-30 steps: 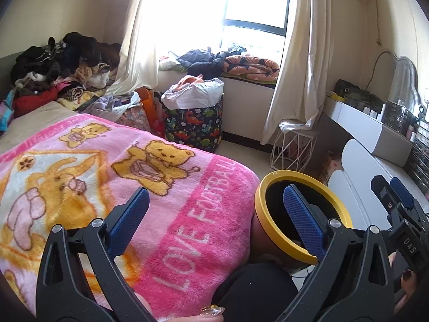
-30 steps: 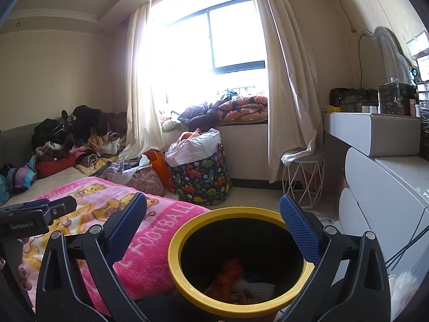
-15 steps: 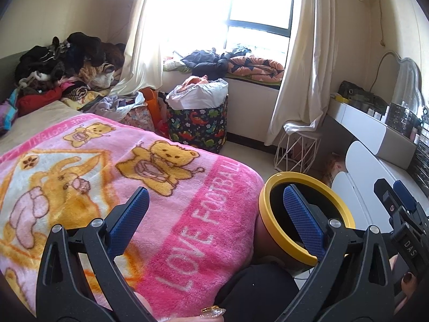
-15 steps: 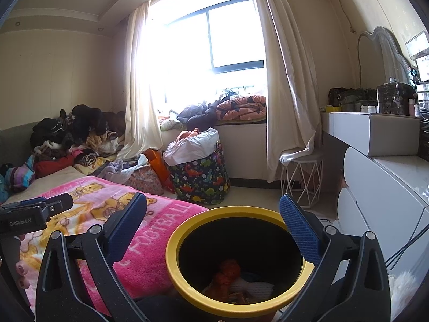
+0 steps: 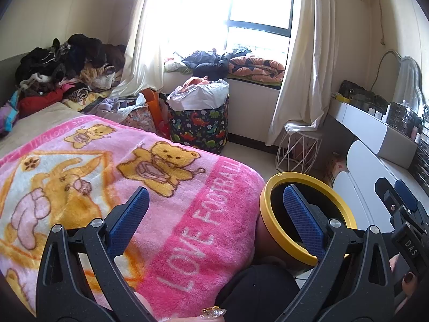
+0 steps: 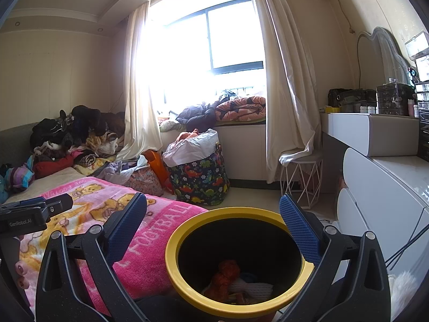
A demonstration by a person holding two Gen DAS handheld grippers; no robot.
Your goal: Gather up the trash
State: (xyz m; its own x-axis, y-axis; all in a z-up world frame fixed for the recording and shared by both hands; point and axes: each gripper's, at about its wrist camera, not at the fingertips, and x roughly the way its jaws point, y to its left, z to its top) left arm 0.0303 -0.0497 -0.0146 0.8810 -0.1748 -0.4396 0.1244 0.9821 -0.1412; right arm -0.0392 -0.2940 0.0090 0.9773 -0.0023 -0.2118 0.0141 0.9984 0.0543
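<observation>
Bed [image 5: 32, 123]: along the left side, clothes heaped at its far end, covered nearer by a pink bear-print blanket [image 5: 166, 193] lettered "LOVE FOOTBALL".
Left hand-held gripper [image 5: 214, 214]: released, blue pads spread wide, nothing between them; poised above the blanket's near corner, right pad in line with the bin's rim.
Dinosaur-print basket [image 6: 199, 179]: on the floor beyond the bed, below the window seat, stuffed with white and orange fabric.
Trash bin [image 6: 236, 265]: black with a yellow rim, standing upright on the floor just beside the bed's corner, touching or nearly touching the blanket's edge.
Trash in bin [image 6: 225, 276]: an orange crumpled piece and something white and netted at the bottom, seen from the right wrist.
Right hand-held gripper [image 6: 213, 228]: released, pads wide apart and empty, poised directly over the bin's mouth.
Wire stool [image 6: 301, 179]: white, under the curtain's hem.
Dresser [image 6: 380, 185]: white, far right, cosmetics on top.
</observation>
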